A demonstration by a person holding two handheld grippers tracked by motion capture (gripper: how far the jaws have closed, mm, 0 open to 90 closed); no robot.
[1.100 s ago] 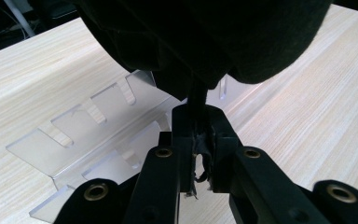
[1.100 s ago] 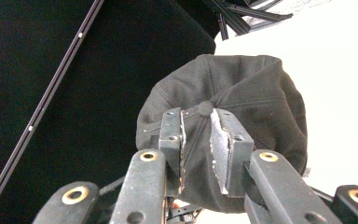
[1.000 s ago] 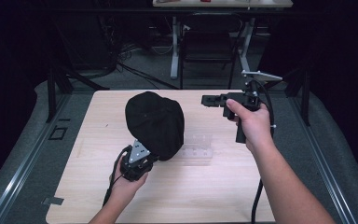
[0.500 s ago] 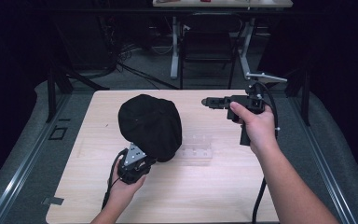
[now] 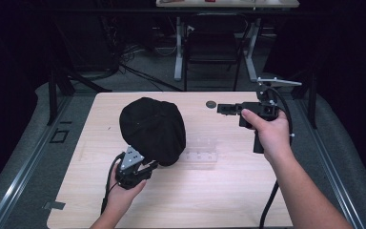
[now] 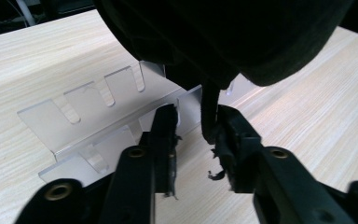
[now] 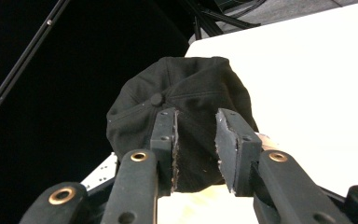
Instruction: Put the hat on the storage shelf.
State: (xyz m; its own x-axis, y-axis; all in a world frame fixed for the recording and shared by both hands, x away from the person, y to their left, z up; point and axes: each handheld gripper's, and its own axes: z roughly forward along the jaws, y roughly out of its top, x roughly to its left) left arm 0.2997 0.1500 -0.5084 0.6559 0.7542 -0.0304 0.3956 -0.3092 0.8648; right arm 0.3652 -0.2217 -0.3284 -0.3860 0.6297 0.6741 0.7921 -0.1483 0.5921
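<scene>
While the left gripper (image 6: pixel 193 135) has just been opening its fingers (image 6: pixel 164 135), a hanging edge of the black cap (image 5: pixel 152 130) sits in the gap between them, lying against the right-hand finger with no squeeze from the other, so the hold on the fabric looks released. Just beyond these fingers stands a clear acrylic stand (image 6: pixel 102 116) with slotted cut-outs, and the cap drapes over it, its crown bulging above and hiding most of the plastic. From above, the cap sits left of centre on the pale wooden surface (image 5: pixel 228 191), with the stand jutting out at its right. Well apart at the far right, the right gripper (image 5: pixel 226 109) hovers above the surface, its fingers (image 7: pixel 233 154) half spread with nothing between them, having also been widening, and aimed toward the cap. My reading is that the placing of the cap on its stand is at its letting-go step; the next move calls for drawing the left fingers back clear of the edge without dragging the cap off.
</scene>
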